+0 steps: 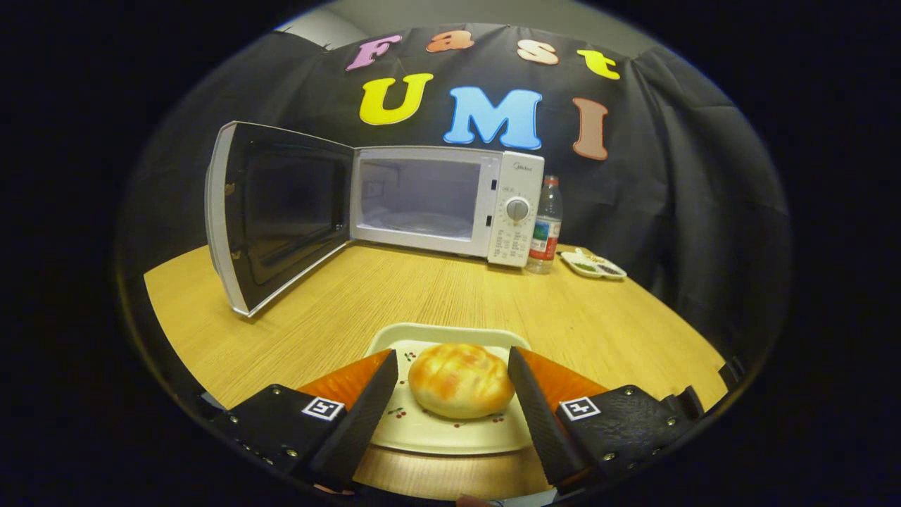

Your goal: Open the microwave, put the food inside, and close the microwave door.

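A white microwave [443,204] stands at the back of the wooden table [338,310], its door [267,218] swung wide open to the left and its cavity bare. Close in front of me a golden bread bun [461,379] lies on a white square plate [436,429]. My gripper [452,370] is open, one finger on either side of the bun. The right finger's tip sits against the bun's edge, while a small gap shows on the left.
A plastic water bottle [545,225] with a red label stands right of the microwave. A small white dish [593,265] with bits of food lies beside it. The open door juts out over the left part of the table.
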Available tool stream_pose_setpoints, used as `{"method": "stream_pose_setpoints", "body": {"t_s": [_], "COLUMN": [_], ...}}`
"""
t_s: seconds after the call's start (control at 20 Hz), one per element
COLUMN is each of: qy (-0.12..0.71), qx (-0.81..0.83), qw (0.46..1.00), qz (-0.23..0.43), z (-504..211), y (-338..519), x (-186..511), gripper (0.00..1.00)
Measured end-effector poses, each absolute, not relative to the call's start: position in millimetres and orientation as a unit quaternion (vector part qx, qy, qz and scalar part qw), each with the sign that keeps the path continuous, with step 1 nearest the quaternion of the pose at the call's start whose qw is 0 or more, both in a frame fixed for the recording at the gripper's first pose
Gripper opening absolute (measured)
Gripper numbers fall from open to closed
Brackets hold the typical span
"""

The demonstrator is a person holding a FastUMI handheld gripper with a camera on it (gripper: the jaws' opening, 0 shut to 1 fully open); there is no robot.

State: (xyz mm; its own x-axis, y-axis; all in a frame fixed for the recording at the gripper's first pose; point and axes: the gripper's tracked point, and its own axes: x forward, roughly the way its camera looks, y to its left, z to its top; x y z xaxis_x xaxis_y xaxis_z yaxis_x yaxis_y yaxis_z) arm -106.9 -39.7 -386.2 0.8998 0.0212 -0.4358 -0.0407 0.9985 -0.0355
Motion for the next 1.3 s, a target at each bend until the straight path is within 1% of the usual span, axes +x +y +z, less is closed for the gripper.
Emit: {"method": "stream_pose_setpoints", "body": {"t_s": [0.1, 0.15, 0.25, 0.3, 0.4, 0.45, 0.6, 0.85, 1.05, 1.3], "qy": [0.225, 0.225, 0.223, 0.223, 0.218, 0.223, 0.219, 0.193, 0.169, 0.149], "qx": [-0.022, -0.018, -0.011, -0.013, -0.012, -0.017, -0.013, -0.035, -0.035, -0.018], "qw": [0.974, 0.974, 0.975, 0.975, 0.976, 0.974, 0.975, 0.979, 0.982, 0.983], "qz": [0.01, 0.013, 0.016, 0.017, 0.019, 0.022, 0.031, 0.047, 0.074, 0.102], "z": [-390.5, -391.0, -389.0, -388.7, -385.4, -385.7, -380.7, -349.1, -313.7, -277.0], "y": [-43.4, -42.5, -42.4, -42.3, -42.2, -42.7, -38.3, -26.5, -2.4, 32.4], "x": [-103.5, -103.8, -103.8, -102.9, -104.0, -105.2, -103.8, -90.1, -63.1, -12.1], "gripper": [0.94, 0.89, 0.82, 0.75, 0.74, 0.63, 0.63, 0.63, 0.63, 0.63]}}
